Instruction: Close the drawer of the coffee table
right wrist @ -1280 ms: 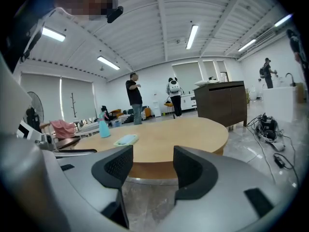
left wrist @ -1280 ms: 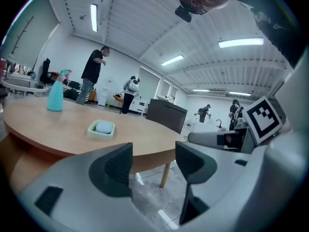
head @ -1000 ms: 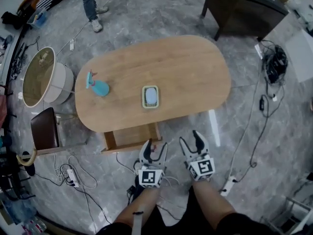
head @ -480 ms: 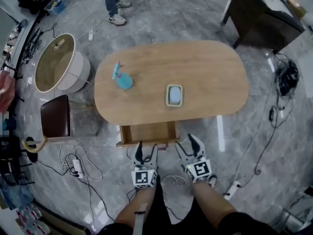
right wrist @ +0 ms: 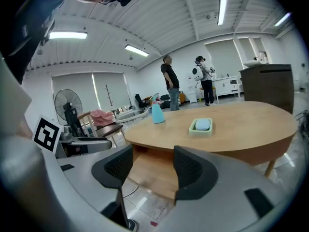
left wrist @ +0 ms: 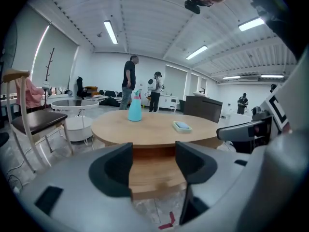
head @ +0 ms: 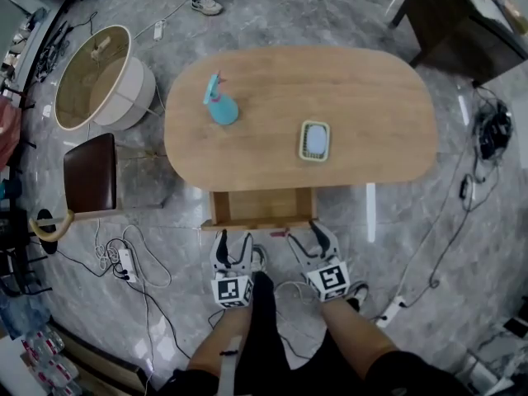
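Observation:
The oval wooden coffee table [head: 346, 89] has its drawer [head: 260, 207] pulled out toward me, open and empty inside. My left gripper [head: 233, 242] is open just before the drawer's front panel, near its left half. My right gripper [head: 307, 233] is open at the panel's right end, fingertips close to the front edge. In the left gripper view the open left gripper [left wrist: 153, 156] frames the drawer [left wrist: 157, 178] with nothing between the fingers. In the right gripper view the open right gripper [right wrist: 153, 161] frames the drawer [right wrist: 154, 175] from the right.
A blue spray bottle [head: 220, 106] and a green tray [head: 314, 140] with a blue pad stand on the tabletop. A round white side table [head: 99, 81] and a brown chair [head: 91, 176] stand left. Cables and a power strip [head: 128, 262] lie on the floor. A dark cabinet [head: 462, 15] stands far right.
Both grippers have come closer to the drawer front and now sit side by side at it. The drawer stands as far out as before.

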